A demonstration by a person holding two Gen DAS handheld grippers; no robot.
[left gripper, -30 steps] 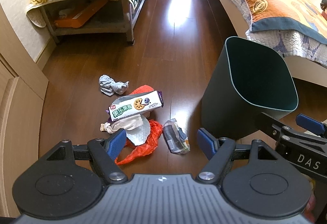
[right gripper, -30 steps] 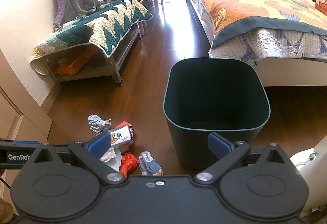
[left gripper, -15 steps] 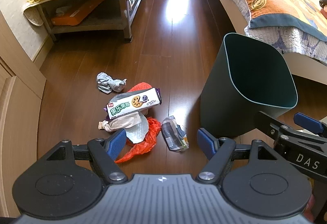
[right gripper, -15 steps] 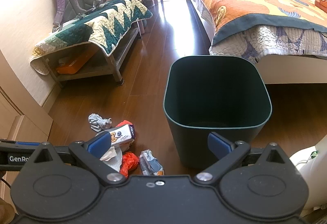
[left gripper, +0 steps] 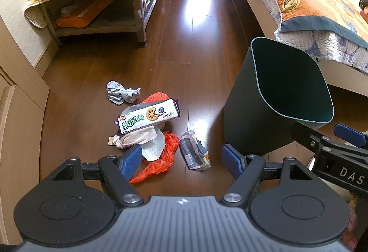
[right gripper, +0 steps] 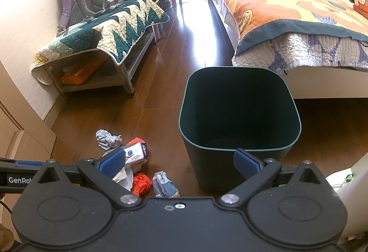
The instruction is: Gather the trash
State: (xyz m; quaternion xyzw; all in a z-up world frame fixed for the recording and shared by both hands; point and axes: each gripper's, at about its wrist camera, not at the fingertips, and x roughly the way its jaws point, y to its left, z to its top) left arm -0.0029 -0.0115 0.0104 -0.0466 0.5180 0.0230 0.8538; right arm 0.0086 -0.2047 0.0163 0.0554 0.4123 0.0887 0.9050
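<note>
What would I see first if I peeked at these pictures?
First the big dark green bin standing open on the wooden floor near the bed. To its left lies a little heap of rubbish: a white biscuit packet resting on top, an orange plastic bag underneath, and a crumpled grey paper ball a bit apart behind it.

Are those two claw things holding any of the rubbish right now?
No. The left gripper and the right gripper are both open with nothing between their fingers. The trash, such as the biscuit box, lies on the floor beside the bin.
</note>
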